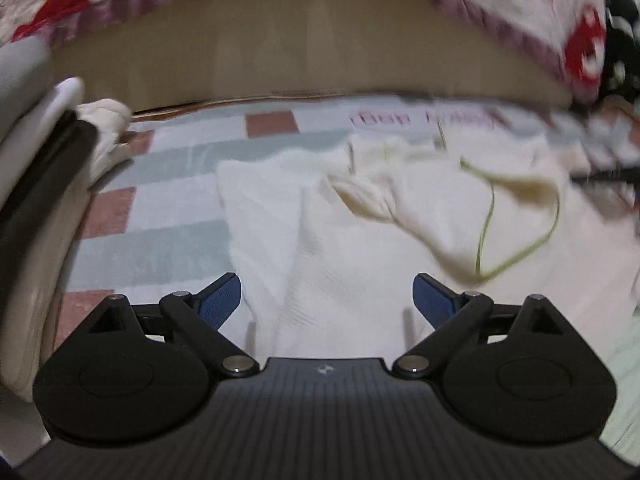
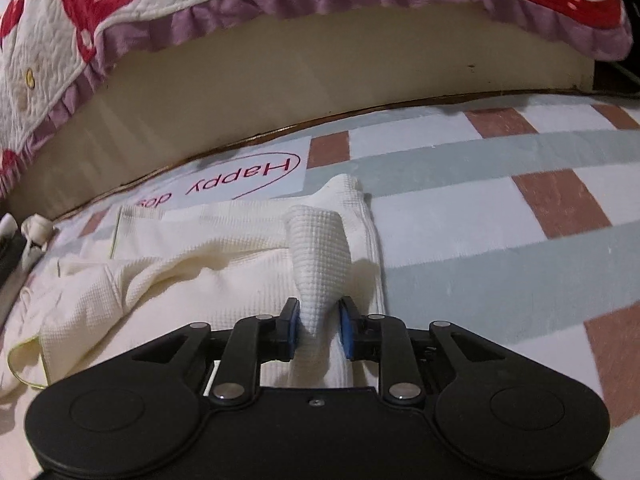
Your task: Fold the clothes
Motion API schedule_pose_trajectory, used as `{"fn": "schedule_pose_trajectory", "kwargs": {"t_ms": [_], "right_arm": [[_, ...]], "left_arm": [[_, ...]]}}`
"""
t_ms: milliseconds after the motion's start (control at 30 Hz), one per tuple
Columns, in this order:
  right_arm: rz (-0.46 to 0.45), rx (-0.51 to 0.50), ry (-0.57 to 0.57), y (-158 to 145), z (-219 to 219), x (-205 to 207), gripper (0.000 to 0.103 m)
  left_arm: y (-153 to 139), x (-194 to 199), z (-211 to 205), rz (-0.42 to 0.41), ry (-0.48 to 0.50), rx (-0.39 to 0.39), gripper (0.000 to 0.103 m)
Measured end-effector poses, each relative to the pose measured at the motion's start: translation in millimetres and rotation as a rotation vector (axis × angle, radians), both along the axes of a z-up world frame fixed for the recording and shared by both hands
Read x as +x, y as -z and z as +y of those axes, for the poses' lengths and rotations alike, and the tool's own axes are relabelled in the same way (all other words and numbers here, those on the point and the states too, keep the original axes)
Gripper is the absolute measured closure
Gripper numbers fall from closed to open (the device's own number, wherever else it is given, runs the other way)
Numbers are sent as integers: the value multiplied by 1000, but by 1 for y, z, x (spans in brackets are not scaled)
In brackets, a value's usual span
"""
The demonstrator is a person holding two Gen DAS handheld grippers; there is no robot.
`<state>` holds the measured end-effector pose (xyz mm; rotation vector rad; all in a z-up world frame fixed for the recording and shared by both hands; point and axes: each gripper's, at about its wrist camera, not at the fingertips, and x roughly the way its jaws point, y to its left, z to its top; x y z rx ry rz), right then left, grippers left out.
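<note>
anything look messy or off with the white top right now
Yes: the cream garment lies rumpled, not flat, with a fold flopped over its middle. The right gripper pinches a bunched cone of its fabric; the left gripper is open above it.

A cream waffle-knit garment (image 2: 192, 276) lies across the left and centre of the right wrist view. To its right, the checked mat of pale blue, white and brick-red squares (image 2: 500, 240) lies bare. Along the top, a beige panel (image 2: 320, 80) under a purple-frilled quilt (image 2: 240, 4) blocks passage.
</note>
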<state>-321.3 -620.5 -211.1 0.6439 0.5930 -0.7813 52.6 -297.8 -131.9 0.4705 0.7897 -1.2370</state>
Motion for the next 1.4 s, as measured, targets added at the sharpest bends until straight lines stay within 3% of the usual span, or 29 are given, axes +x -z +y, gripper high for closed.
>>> {"fn": "schedule_pose_trajectory", "kwargs": {"t_ms": [100, 200, 300, 367, 400, 433, 467, 500, 600, 700, 800, 900, 1067, 1300, 1367, 1400], "right_arm": [[32, -12, -16, -3, -1, 7, 70], [55, -21, -20, -4, -1, 11, 69], [73, -41, -39, -5, -2, 15, 57], [93, -68, -50, -3, -4, 19, 54], [102, -83, -56, -3, -4, 22, 54], [103, -105, -70, -2, -4, 24, 69], [105, -132, -91, -3, -4, 26, 90], [115, -165, -88, -6, -2, 26, 94], [89, -246, -66, -20, 3, 20, 95], [49, -314, -46, -33, 6, 12, 95], [44, -388, -45, -46, 9, 10, 96], [17, -454, -18, -63, 13, 5, 96], [18, -491, -5, -70, -1, 17, 96], [26, -525, 20, -70, -14, 38, 96], [71, -518, 38, -62, -23, 42, 93], [134, -468, 41, -53, -32, 47, 82]], "left_arm": [[9, -13, -6, 24, 86, 45, 9], [20, -36, -17, -131, 132, 94, 9], [36, -41, -31, -266, 87, 144, 13], [32, -37, -32, -294, 46, 118, 37], [28, -35, -30, -297, 29, 95, 74], [23, -33, -28, -301, 12, 73, 90], [19, -31, -27, -304, -5, 50, 90], [14, -29, -25, -308, -22, 27, 90], [3, -17, -19, -287, -85, -38, 91], [-5, -6, -14, -317, -147, -98, 92], [-16, 2, -16, -324, -196, -204, 92], [-17, 11, -18, -276, -239, -250, 92], [7, 28, -27, -249, -272, -210, 92], [2, 39, -30, -243, -302, -275, 91], [17, 47, -36, -238, -335, -195, 81], [27, 52, -39, -235, -355, -132, 59]]}}
